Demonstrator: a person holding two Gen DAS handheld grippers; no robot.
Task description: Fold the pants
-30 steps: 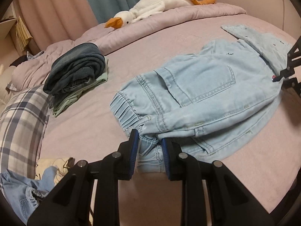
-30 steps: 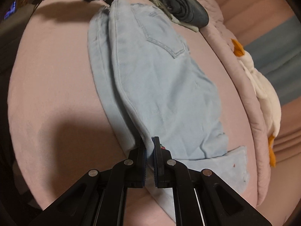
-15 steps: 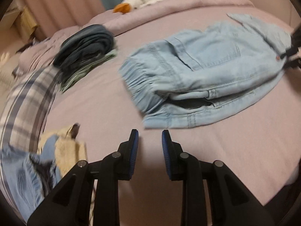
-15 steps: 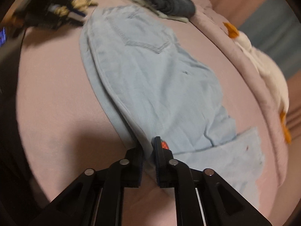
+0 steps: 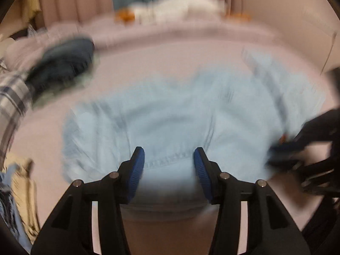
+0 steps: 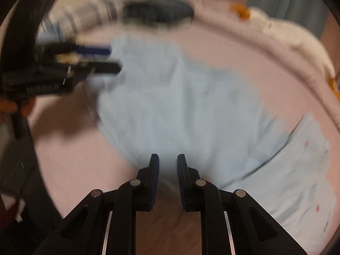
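The light-blue pants lie bunched on the bed, just ahead of both tools. Left tool spread wide, right tool slightly apart, both empty. A hasty grab risks pinching only one layer, skewing the fold.

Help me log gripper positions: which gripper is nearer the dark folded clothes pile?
Left. The left gripper is over the near edge of the light blue pants, on the side where the dark folded pile lies; the right gripper is at the pants' opposite end.
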